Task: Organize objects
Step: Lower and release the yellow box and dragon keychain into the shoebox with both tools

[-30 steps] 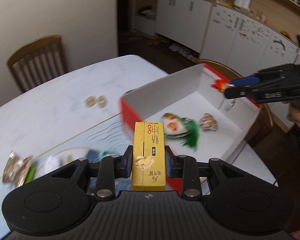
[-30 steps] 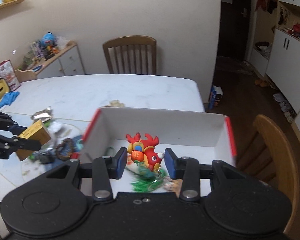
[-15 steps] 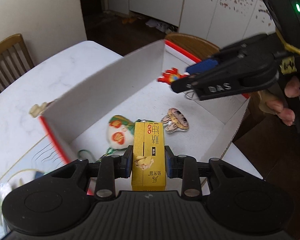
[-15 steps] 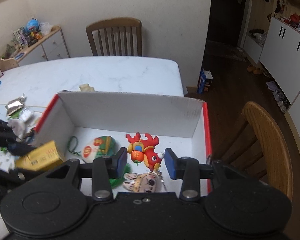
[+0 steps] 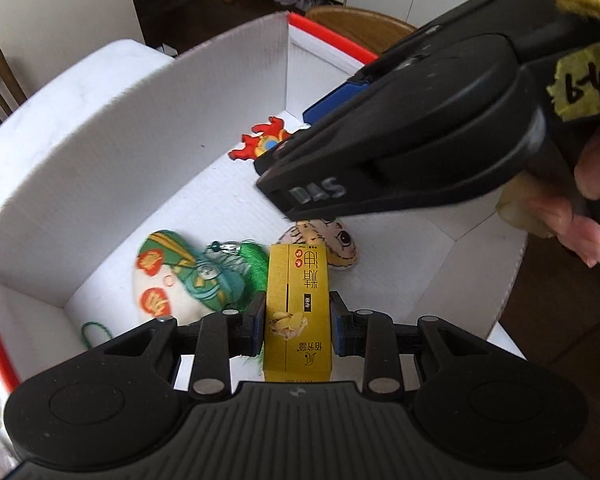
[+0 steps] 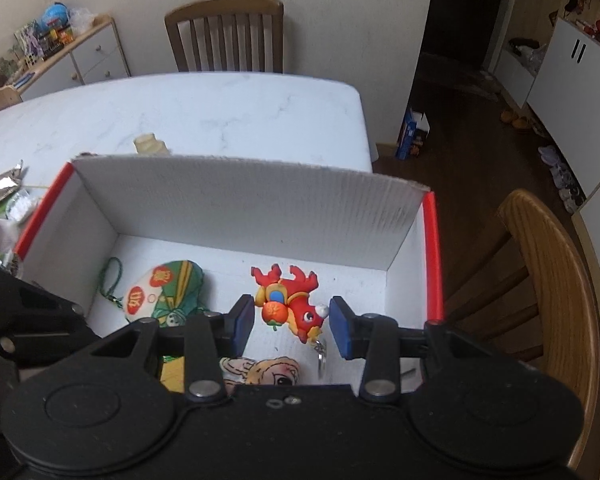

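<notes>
While the left claw [image 5: 298,326] pinches the yellow carton [image 5: 298,312] over the box [image 6: 252,200], the spread right claw [image 6: 292,326] at two o'clock could knock it.

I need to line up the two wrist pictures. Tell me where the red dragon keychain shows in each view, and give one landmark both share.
Left wrist: red dragon keychain sits upper middle, partly hidden behind the right gripper.
Right wrist: red dragon keychain sits centre, between the right gripper's fingers.
Shared landmark: the green and white pouch on the floor of the white box.
</notes>
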